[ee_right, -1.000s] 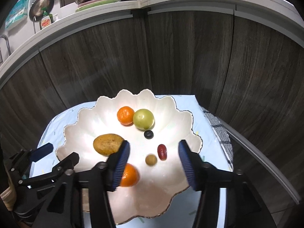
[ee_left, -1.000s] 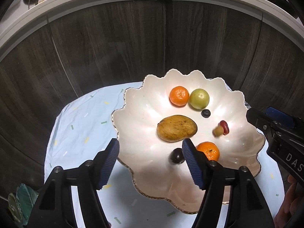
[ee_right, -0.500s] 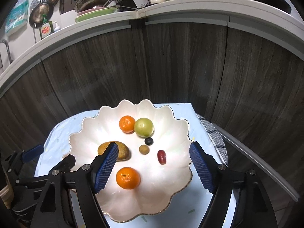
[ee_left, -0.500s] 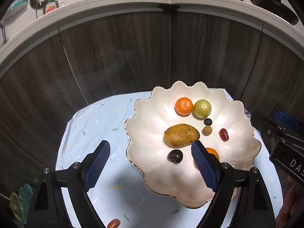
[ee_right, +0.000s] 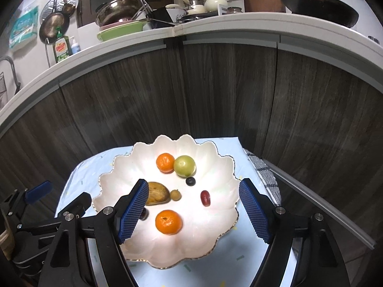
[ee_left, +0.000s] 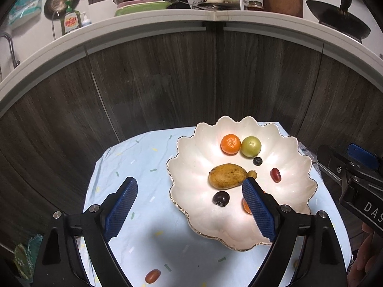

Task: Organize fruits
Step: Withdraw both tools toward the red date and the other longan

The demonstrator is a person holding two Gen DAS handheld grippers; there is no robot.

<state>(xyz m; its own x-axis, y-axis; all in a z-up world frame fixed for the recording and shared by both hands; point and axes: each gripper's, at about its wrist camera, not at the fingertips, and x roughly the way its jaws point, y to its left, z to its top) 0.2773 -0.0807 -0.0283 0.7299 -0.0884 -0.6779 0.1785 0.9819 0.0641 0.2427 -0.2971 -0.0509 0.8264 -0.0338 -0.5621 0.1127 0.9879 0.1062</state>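
Note:
A white scalloped bowl (ee_left: 299,205) (ee_right: 215,244) sits on a pale blue cloth (ee_left: 134,162). It holds a mango (ee_left: 226,175), two oranges (ee_left: 230,144) (ee_right: 168,222), a green fruit (ee_left: 250,146), a blueberry (ee_left: 257,161), a red grape (ee_left: 275,175), a small tan fruit (ee_right: 175,195) and a dark plum (ee_left: 221,198). A red fruit (ee_left: 152,275) lies on the cloth in front. My left gripper (ee_left: 190,206) is open and empty above the bowl's left rim. My right gripper (ee_right: 191,211) is open and empty above the bowl.
A dark wood cabinet front (ee_left: 191,83) rises behind the table. A white counter (ee_right: 215,26) above it carries pots, dishes and a soap bottle (ee_right: 62,47). A checked towel (ee_right: 265,174) hangs at the table's right edge.
Both grippers have pulled back and up from the bowl and their fingers have opened wider. The small tan fruit has rolled toward the mango. The red fruit on the cloth has come into view.

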